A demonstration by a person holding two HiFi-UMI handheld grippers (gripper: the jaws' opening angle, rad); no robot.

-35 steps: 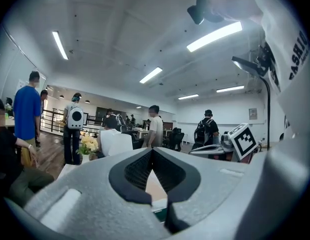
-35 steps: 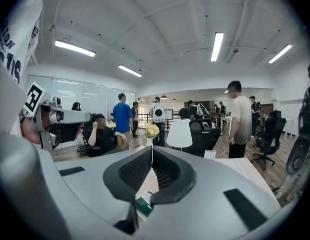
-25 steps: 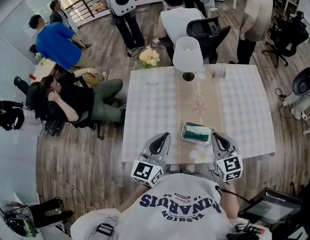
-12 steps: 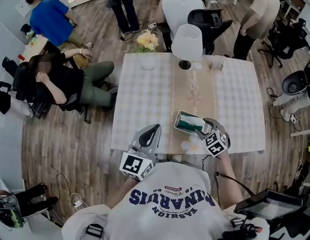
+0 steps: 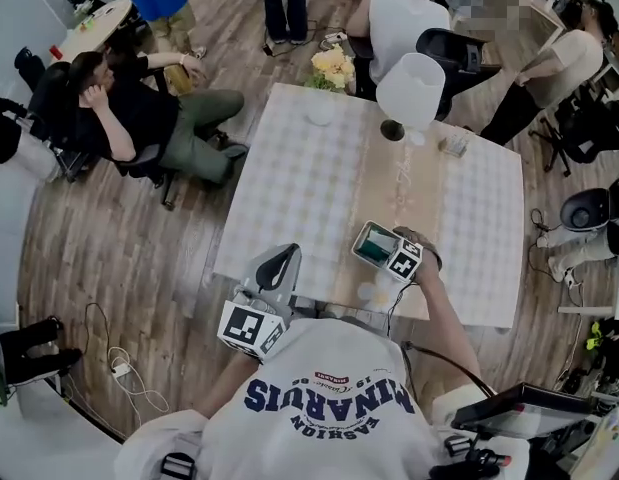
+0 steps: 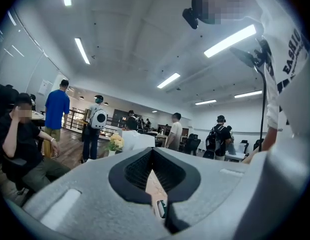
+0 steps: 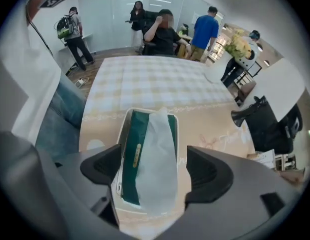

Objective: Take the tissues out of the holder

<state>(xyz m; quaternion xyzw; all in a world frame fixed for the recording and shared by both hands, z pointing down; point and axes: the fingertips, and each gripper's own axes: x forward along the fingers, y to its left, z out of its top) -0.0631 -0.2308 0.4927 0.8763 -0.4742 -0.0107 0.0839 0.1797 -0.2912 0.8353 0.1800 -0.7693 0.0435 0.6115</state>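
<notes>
Two grippers appear in the head view. The left gripper [image 5: 277, 258] is held off the near edge of the table [image 5: 299, 183], a square top under a pale checked cloth with a beige strip down its middle. The right gripper [image 5: 387, 250] reaches over that strip, its marker cube uppermost. Just ahead of its jaws lies the holder [image 5: 365, 232], a shallow rectangular tray with a white rim. Well beyond stand a white-shaded lamp [image 5: 411, 90] and a bunch of yellow flowers [image 5: 332, 65].

Left gripper view: the left gripper [image 6: 153, 155] has its two grey, ribbed jaws pressed together and empty. Only a thin wedge of table shows through the seam.

Right gripper view: the right gripper [image 7: 153, 170] has its dark, ribbed jaws spread wide, one to each side of the holder [image 7: 128, 112]. Inside it sits a glossy green tissue pack [image 7: 132, 154]. A soft, translucent white tissue [image 7: 160, 159] rises from the pack and lies between the jaws, clear of both pads.
</notes>
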